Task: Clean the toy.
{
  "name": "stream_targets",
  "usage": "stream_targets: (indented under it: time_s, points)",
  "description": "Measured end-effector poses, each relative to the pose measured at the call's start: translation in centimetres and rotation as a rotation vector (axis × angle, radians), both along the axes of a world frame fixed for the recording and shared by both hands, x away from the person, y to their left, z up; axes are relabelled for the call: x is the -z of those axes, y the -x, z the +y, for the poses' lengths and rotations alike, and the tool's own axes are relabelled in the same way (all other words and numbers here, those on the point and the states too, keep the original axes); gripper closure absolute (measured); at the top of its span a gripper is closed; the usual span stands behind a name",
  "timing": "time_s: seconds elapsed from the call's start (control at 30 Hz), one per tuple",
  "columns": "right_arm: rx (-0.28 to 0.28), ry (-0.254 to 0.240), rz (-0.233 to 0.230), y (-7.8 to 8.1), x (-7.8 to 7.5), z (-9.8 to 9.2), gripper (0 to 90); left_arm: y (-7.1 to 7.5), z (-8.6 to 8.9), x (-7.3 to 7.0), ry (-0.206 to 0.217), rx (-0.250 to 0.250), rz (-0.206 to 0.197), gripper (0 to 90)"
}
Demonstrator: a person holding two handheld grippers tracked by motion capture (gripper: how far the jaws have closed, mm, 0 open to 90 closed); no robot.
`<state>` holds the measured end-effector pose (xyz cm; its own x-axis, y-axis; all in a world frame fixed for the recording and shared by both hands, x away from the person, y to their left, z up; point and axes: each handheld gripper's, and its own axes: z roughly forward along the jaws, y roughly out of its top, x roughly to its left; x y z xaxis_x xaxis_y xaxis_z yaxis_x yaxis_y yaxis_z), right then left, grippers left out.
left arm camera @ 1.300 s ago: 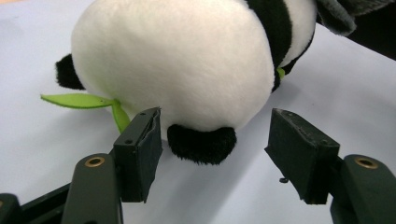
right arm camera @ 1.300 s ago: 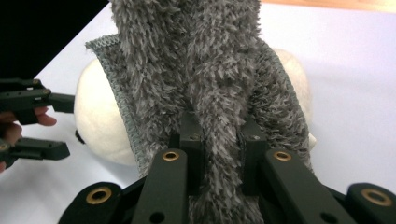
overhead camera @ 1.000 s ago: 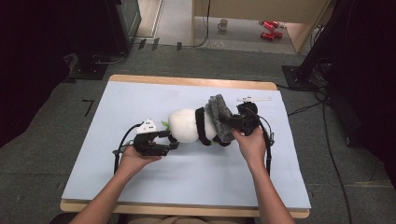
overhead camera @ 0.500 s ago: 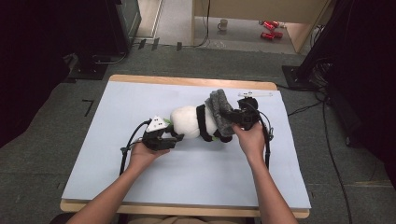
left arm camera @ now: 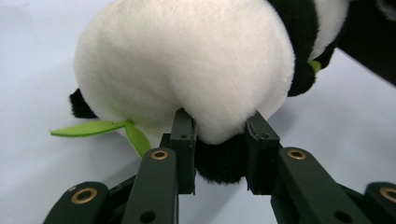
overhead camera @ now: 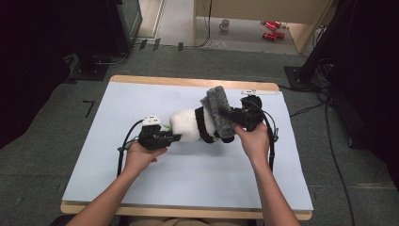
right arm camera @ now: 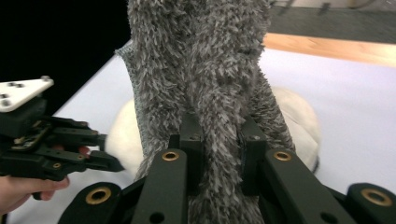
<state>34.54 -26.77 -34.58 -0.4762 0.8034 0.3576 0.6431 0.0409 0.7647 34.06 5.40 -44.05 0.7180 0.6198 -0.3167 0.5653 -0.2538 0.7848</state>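
A wooden table [overhead camera: 188, 82] carries a pale blue mat [overhead camera: 188, 174] that covers nearly all of its top, leaving a strip of bare wood along the far edge and the near edge. Around it lies grey carpet [overhead camera: 42, 155], with black cables [overhead camera: 329, 136] trailing over the floor to the right and dark equipment at both sides. Farther back, on a lighter floor, stand a mug [overhead camera: 225, 24] and some red things [overhead camera: 269, 29] by a wooden cabinet.

Near the middle of the mat lies a plush panda [overhead camera: 188, 125], white-bodied with black limbs and a green leaf [left arm camera: 88, 128] at its side. The left gripper [left arm camera: 219, 140] has just been closing and now pinches the panda's lower end, its jaws pressed into the white fur and a black part. The right gripper [right arm camera: 219, 140] is clenched on a grey fuzzy cloth [overhead camera: 216, 106], which stands above the panda's other end
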Motion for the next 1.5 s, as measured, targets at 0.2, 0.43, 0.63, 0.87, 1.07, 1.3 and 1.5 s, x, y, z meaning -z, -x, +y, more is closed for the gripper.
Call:
stream_targets:
  time_s: [0.2,0.43,0.63,0.87,1.07,1.3,1.5]
  points:
    - [-0.083,-0.005,-0.021,1.4,-1.7,2.3,77.4,1.7,0.8,-1.7,0.056,-0.017,0.1,69.3]
    - [-0.177,-0.003,-0.002,2.3,-1.4,5.8,77.4,1.7,0.4,-0.9,0.039,-0.048,0.064,68.3]
    - [-0.219,0.003,0.053,2.2,0.9,8.3,77.4,1.9,0.1,-1.0,0.044,-0.067,0.03,67.9]
    - [-0.233,0.02,0.075,2.1,3.2,10.1,77.3,2.4,-0.6,-1.2,0.032,-0.07,0.011,67.9]
    - [-0.225,0.106,0.039,1.6,4.2,9.7,77.6,2.0,-1.0,-0.4,0.003,-0.061,0.032,68.1]
    - [-0.134,0.186,0.021,1.0,4.0,7.3,78.4,1.5,-0.5,0.0,0.019,-0.055,0.048,68.5]
    - [-0.111,0.204,0.018,0.8,3.6,5.9,78.7,1.6,-0.8,0.1,0.022,-0.042,0.034,68.5]
